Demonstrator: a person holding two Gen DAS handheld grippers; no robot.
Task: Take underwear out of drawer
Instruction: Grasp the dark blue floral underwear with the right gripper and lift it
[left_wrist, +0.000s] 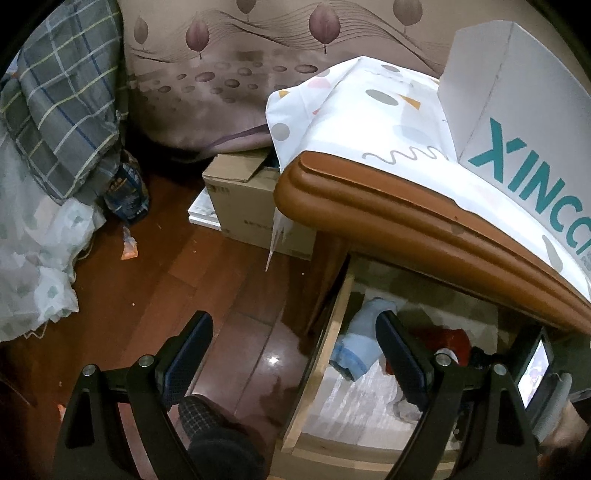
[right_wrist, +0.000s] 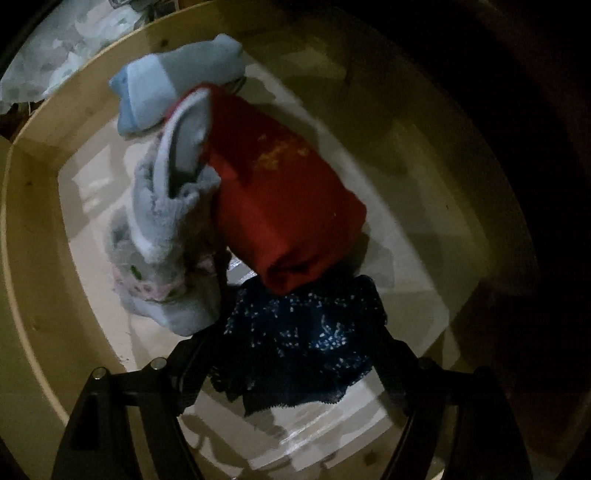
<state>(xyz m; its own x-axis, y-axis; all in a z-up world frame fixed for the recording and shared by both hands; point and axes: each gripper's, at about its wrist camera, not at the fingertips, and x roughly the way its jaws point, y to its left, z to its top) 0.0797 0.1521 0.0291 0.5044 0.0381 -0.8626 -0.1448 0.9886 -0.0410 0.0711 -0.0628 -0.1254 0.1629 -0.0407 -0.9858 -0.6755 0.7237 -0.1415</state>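
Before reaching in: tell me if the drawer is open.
Open: the drawer juts out beneath the wooden top, clothes exposed inside.

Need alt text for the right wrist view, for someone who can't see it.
Looking straight down into an open wooden drawer, the right gripper hangs open over a dark blue speckled garment. Beyond it lie a folded red garment and pale blue socks.

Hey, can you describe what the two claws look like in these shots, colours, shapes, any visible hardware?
Both are matte black. The left claw has two angular linkage arms joined by round silver pins, ending in long flat fingers faced with dark blue textured pads. The right claw has the same black frame and silver pins; its pads are too dark to tell. No cables show. A checked sleeve appears beneath the left claw.
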